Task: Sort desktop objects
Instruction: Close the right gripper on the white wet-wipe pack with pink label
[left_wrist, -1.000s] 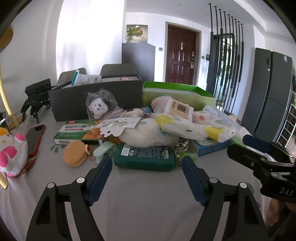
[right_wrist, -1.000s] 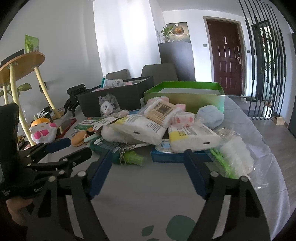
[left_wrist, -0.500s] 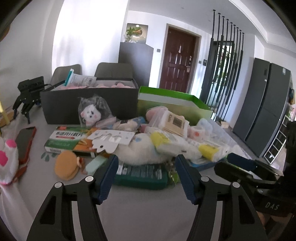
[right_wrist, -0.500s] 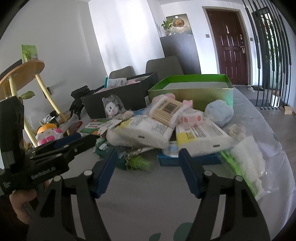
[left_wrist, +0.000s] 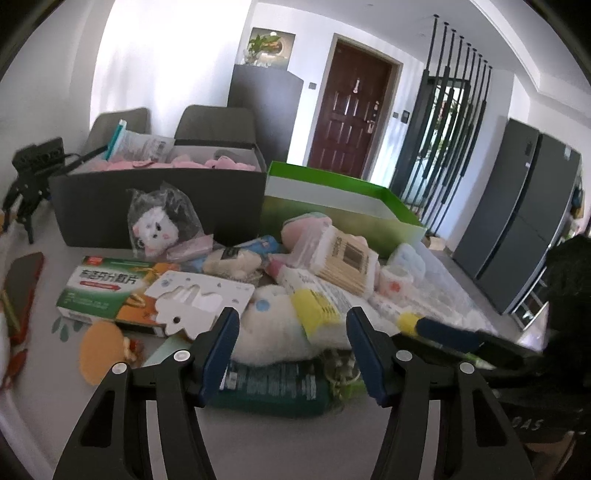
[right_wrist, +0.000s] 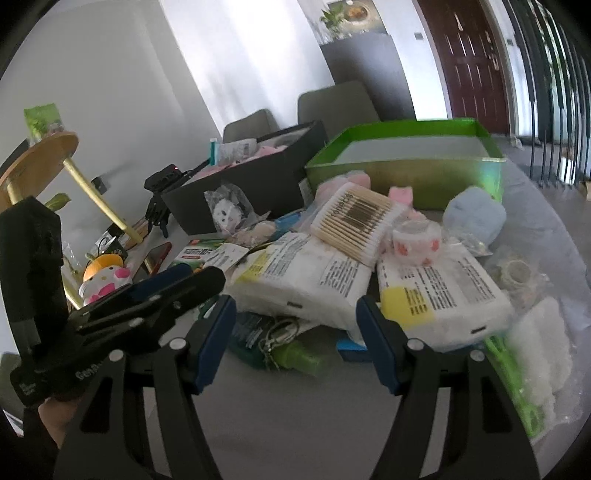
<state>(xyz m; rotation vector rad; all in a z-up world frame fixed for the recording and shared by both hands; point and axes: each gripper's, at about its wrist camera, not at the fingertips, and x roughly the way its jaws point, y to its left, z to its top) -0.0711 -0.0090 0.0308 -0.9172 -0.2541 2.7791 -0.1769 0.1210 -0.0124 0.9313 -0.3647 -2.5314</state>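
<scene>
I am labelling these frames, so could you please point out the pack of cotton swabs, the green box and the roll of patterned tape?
pack of cotton swabs (right_wrist: 354, 221), right wrist view, on the barcode face.
green box (right_wrist: 406, 177), right wrist view, on its front wall.
roll of patterned tape (right_wrist: 415, 240), right wrist view, on its outer side.

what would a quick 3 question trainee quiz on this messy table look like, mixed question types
1. True or false: the green box already holds a heap of sorted items.
2. Multiple choice: the pack of cotton swabs lies
A. inside the black box
B. on top of the pile, resting on a white wipes pack
C. between the fingers of the right hand-held gripper
3. Fill in: the red phone lies on the table beside the ____ box of tablets.

Key: 1 false, what shows of its inside looks bare. 2 B. 3 green and white.
</scene>
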